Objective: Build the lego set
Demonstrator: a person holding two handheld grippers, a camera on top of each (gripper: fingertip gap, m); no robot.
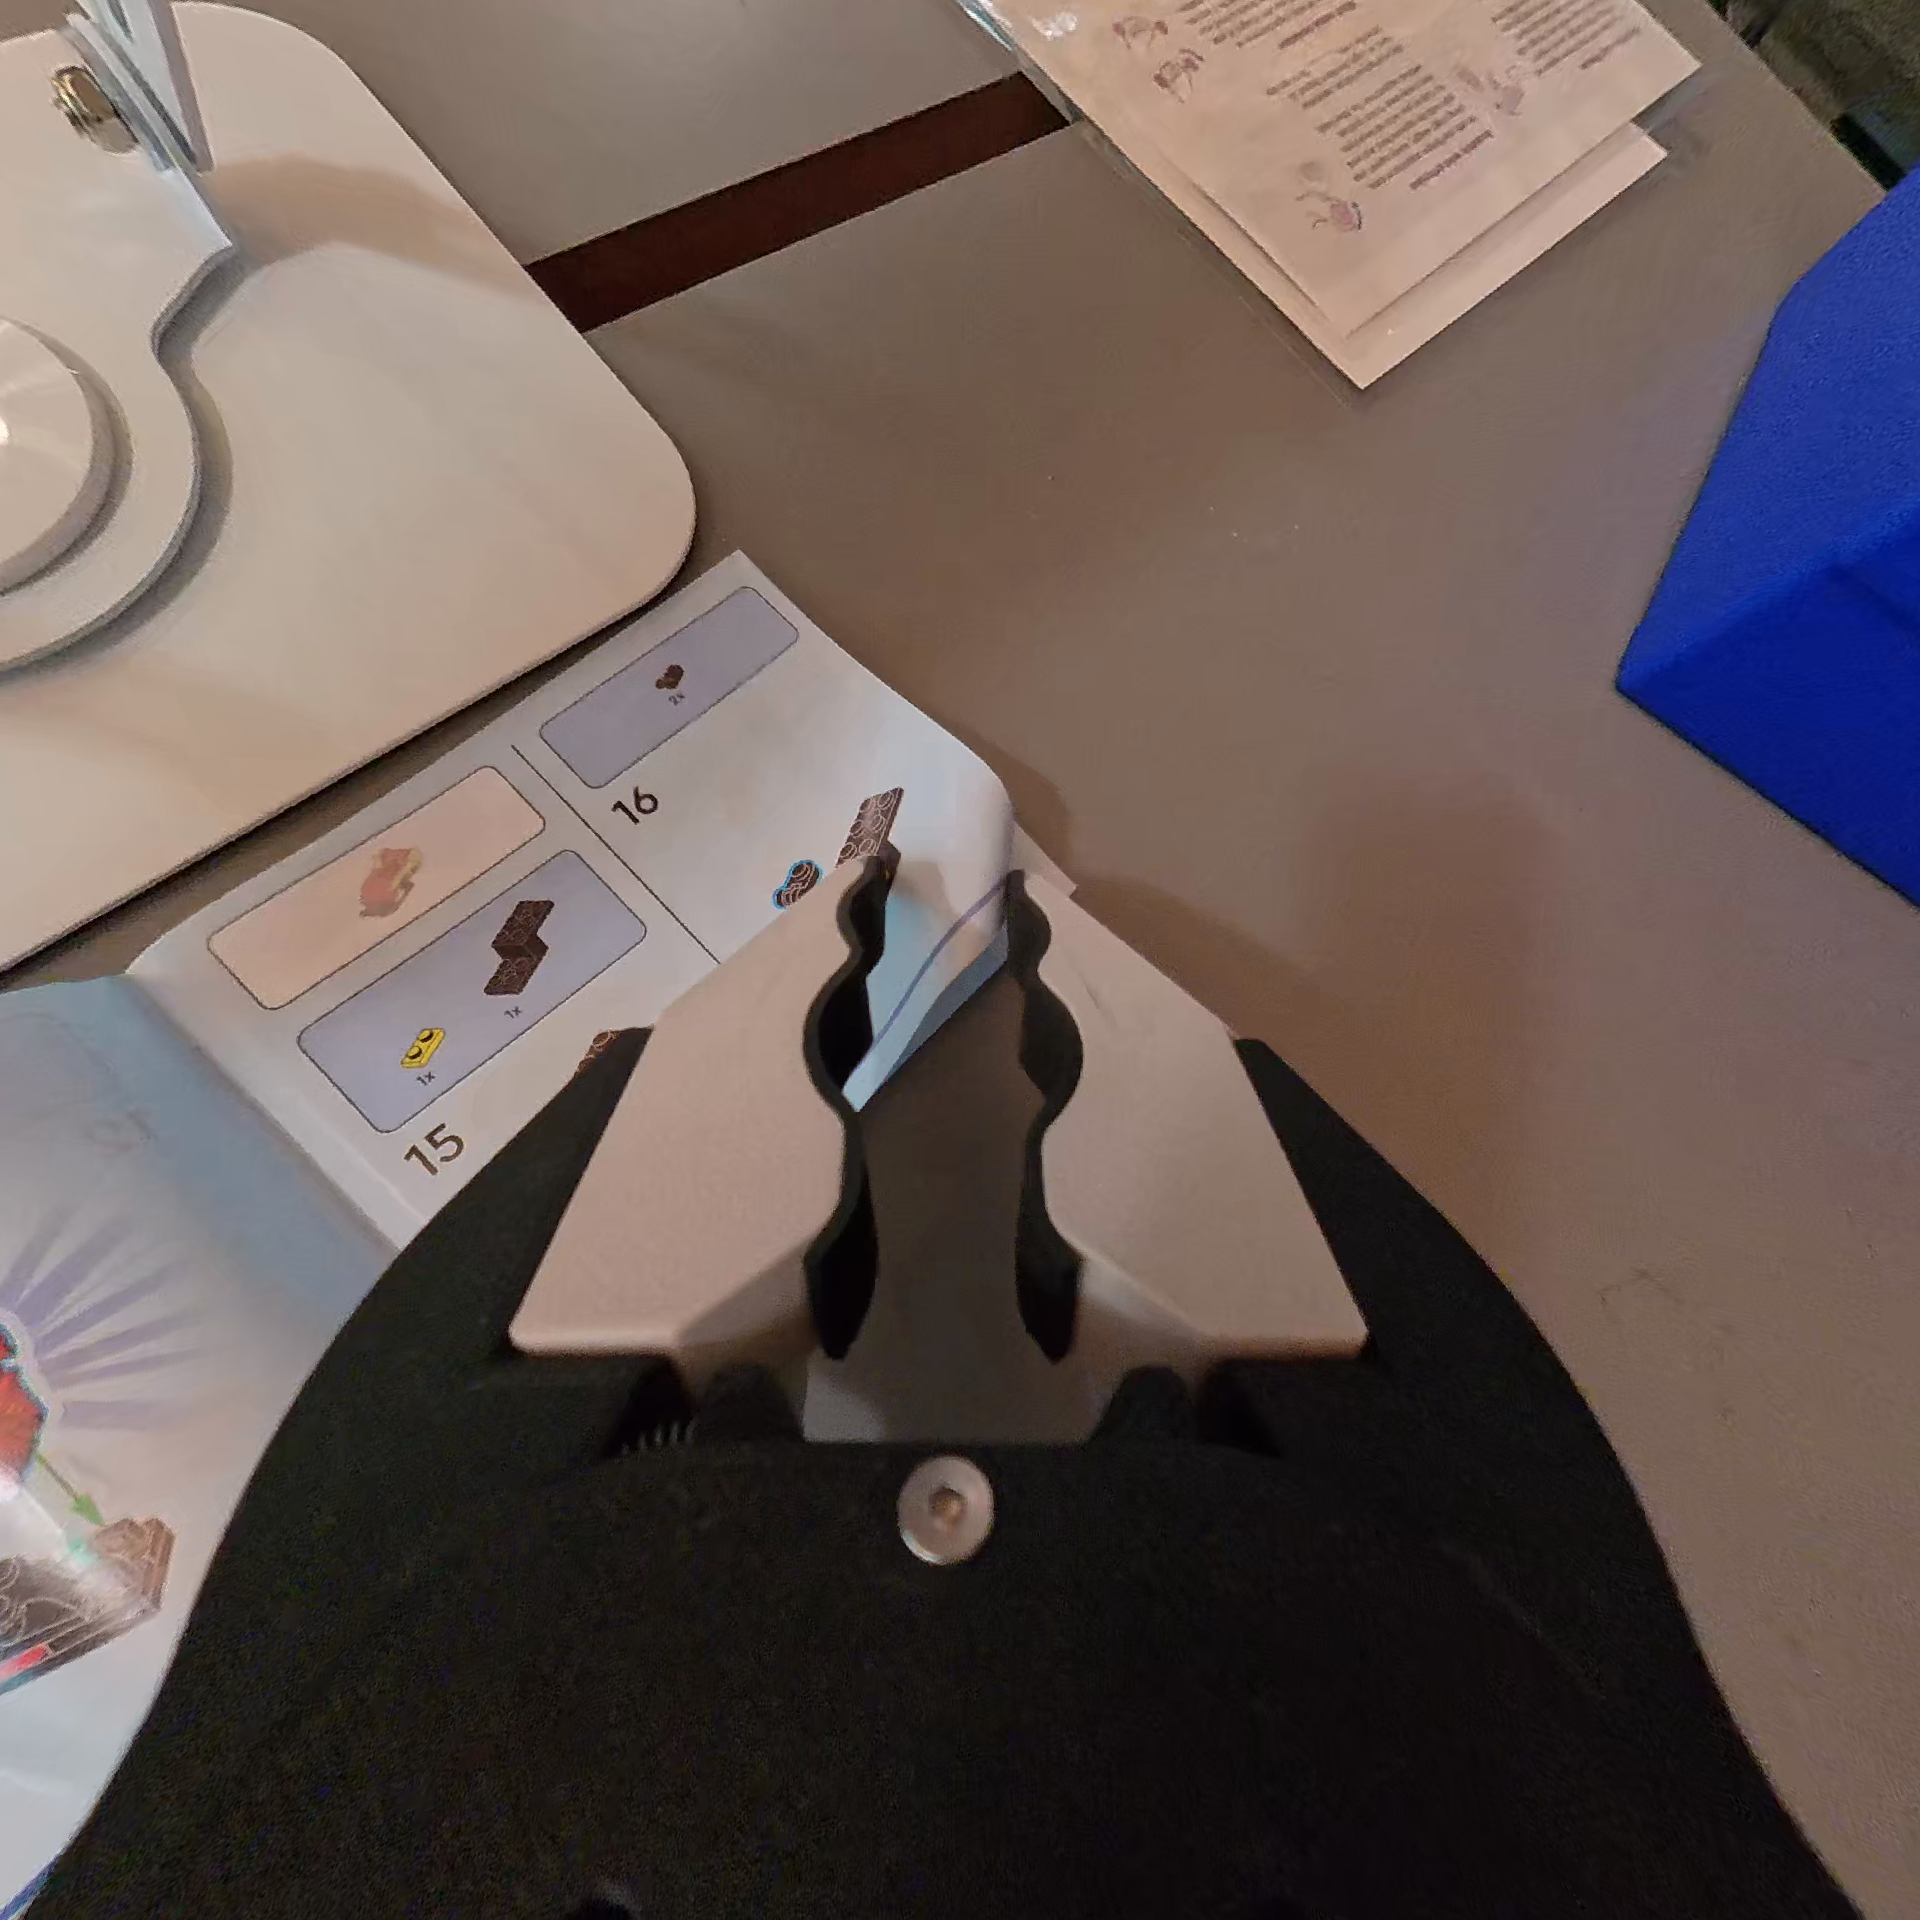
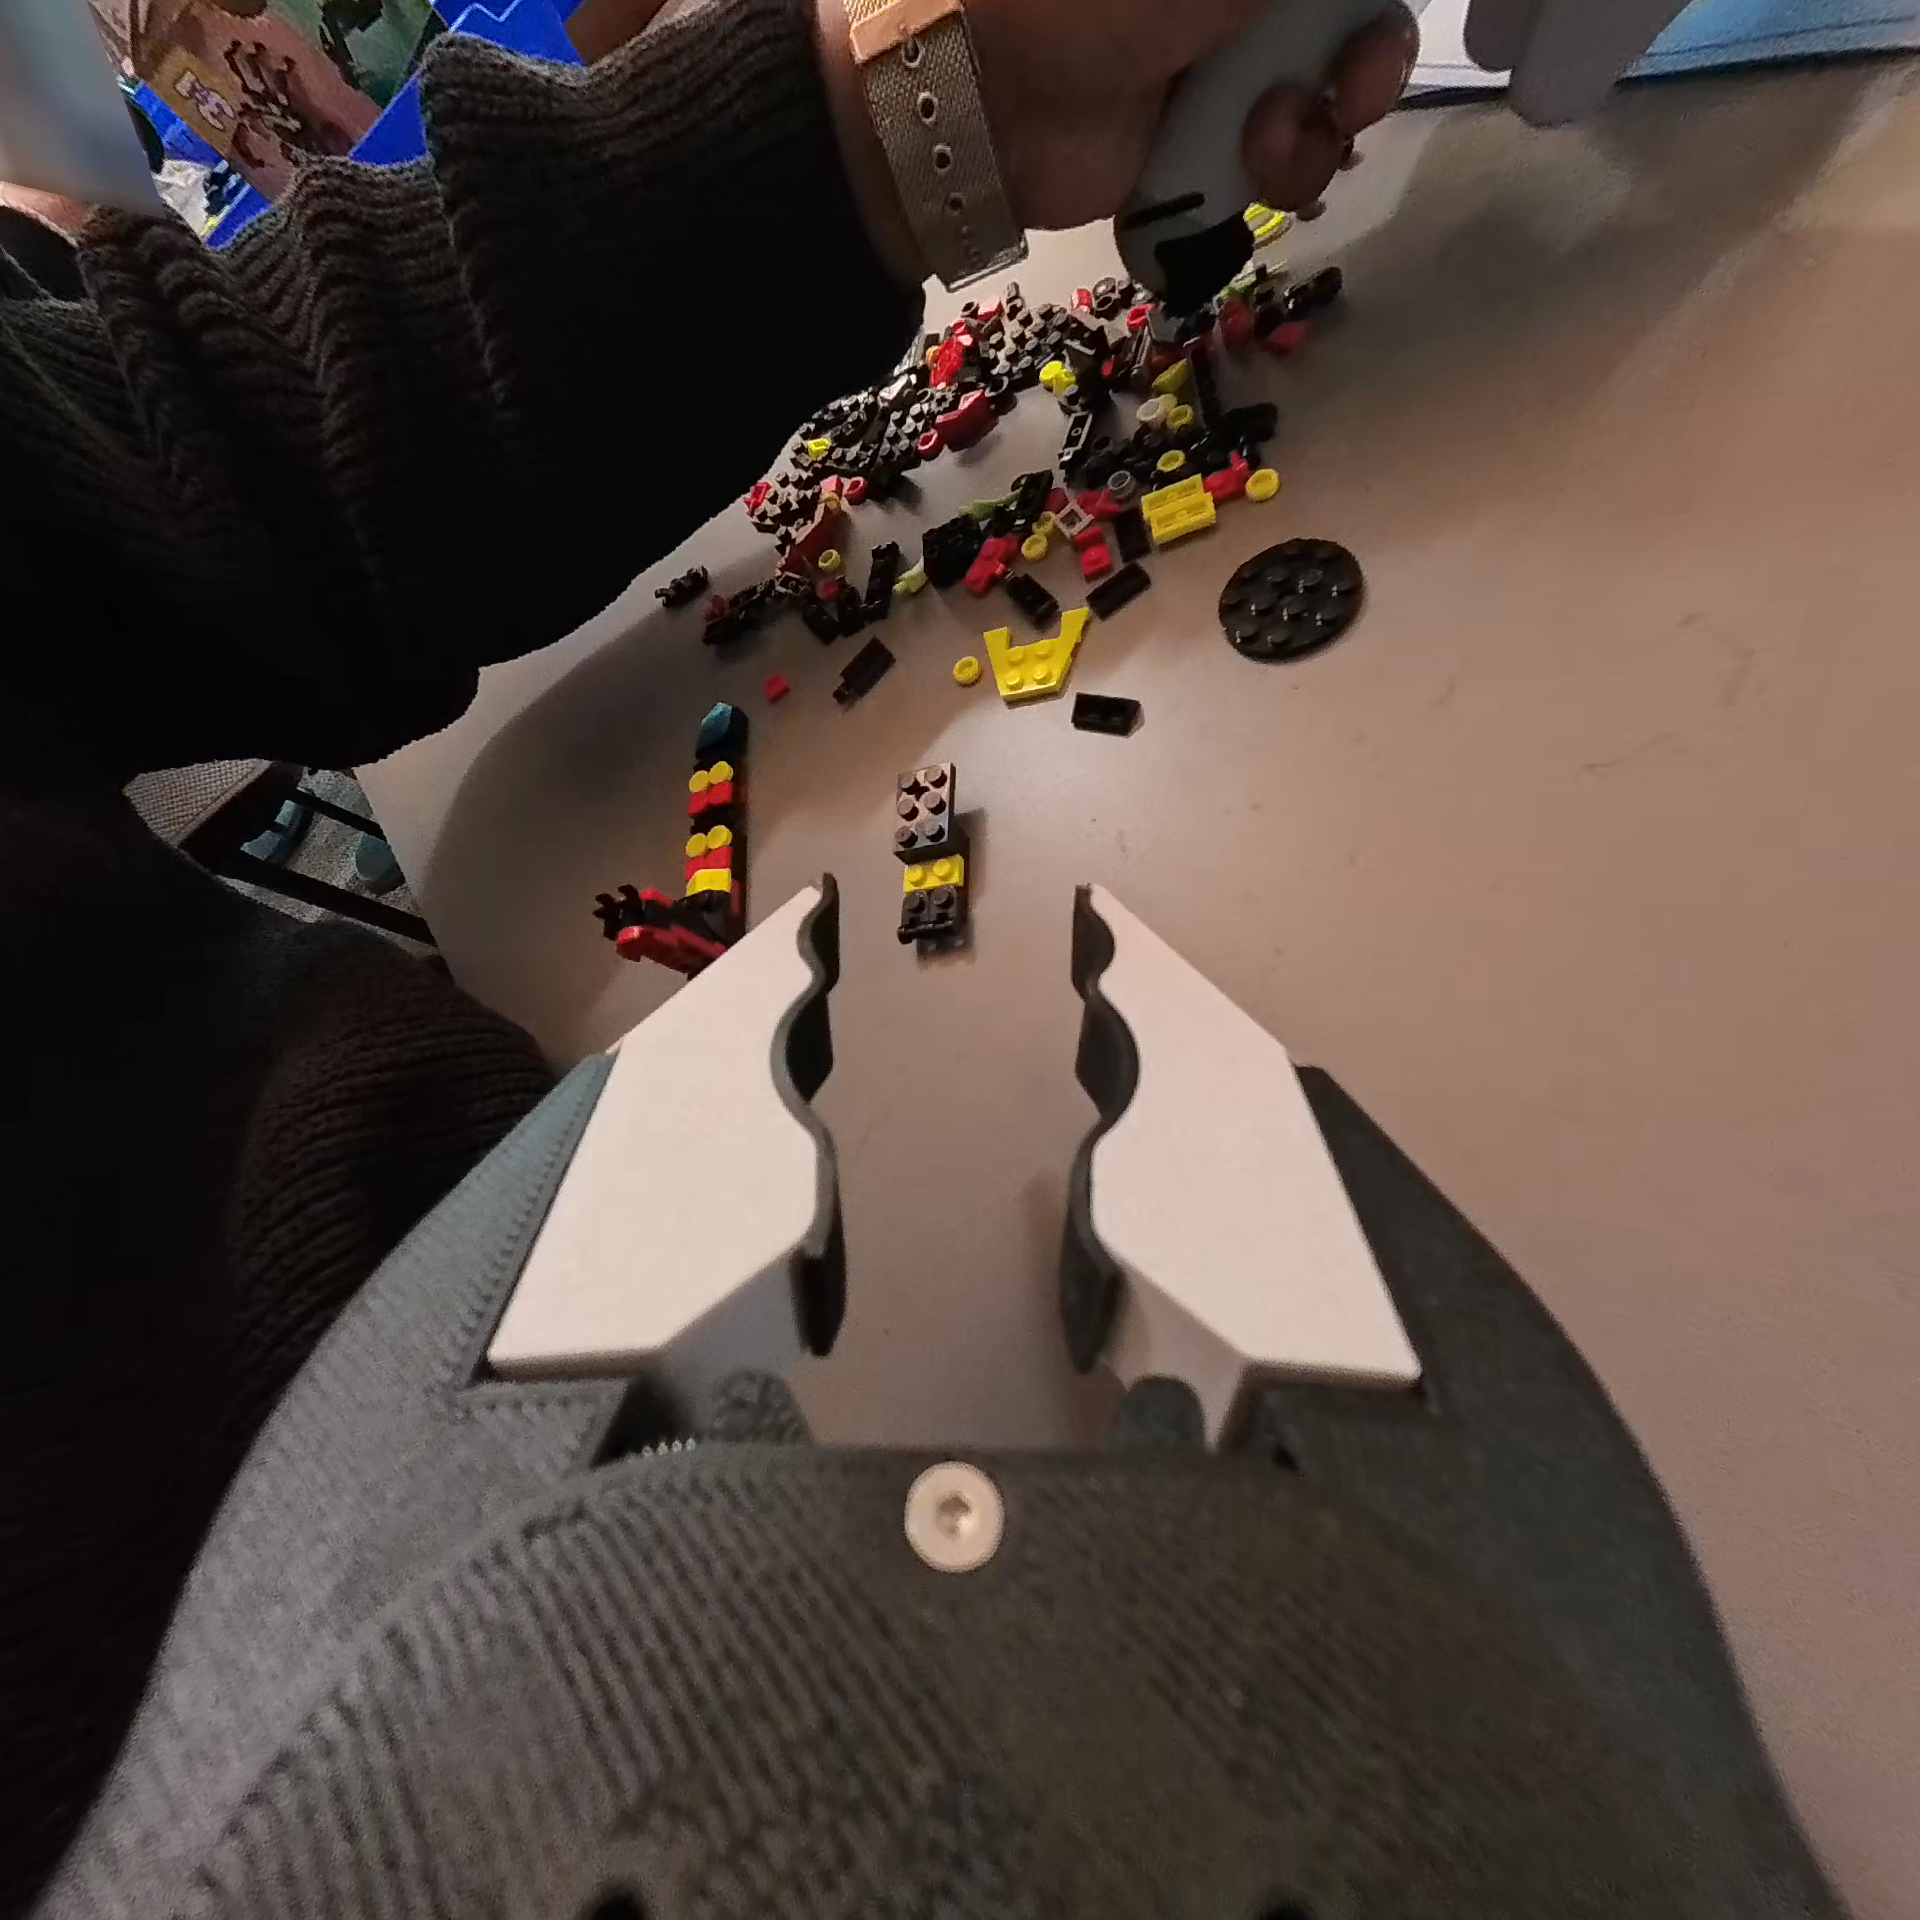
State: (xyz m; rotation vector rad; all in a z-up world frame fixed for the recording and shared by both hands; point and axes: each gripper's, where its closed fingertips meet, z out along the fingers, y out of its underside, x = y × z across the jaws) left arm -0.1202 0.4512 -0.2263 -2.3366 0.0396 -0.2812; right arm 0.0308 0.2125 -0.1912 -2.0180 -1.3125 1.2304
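Note:
In the left wrist view my left gripper (image 1: 938, 888) hovers over the right edge of the open instruction booklet (image 1: 582, 883). Its jaws are a narrow gap apart, with the curled page edge showing between them; nothing is clamped. In the right wrist view my right gripper (image 2: 956, 896) is open and empty above the grey table. A small grey, black and yellow assembly (image 2: 932, 857) lies just ahead of its fingertips. A long black, red and yellow assembly (image 2: 712, 831) lies to the left. A pile of loose pieces (image 2: 1039, 468) lies beyond.
A black round plate (image 2: 1291, 600) and a yellow wedge plate (image 2: 1034, 655) lie near the pile. A person's dark-sleeved arm (image 2: 416, 364) reaches across, the hand holding a grey handle (image 2: 1195, 208). A white stand base (image 1: 364, 468), a blue box (image 1: 1818, 520) and paper sheets (image 1: 1351, 156) surround the booklet. Across from one pair of fingers to the other is roughly 30 centimeters. About 9 centimeters separates my right fingertips from the black round plate (image 2: 1291, 600).

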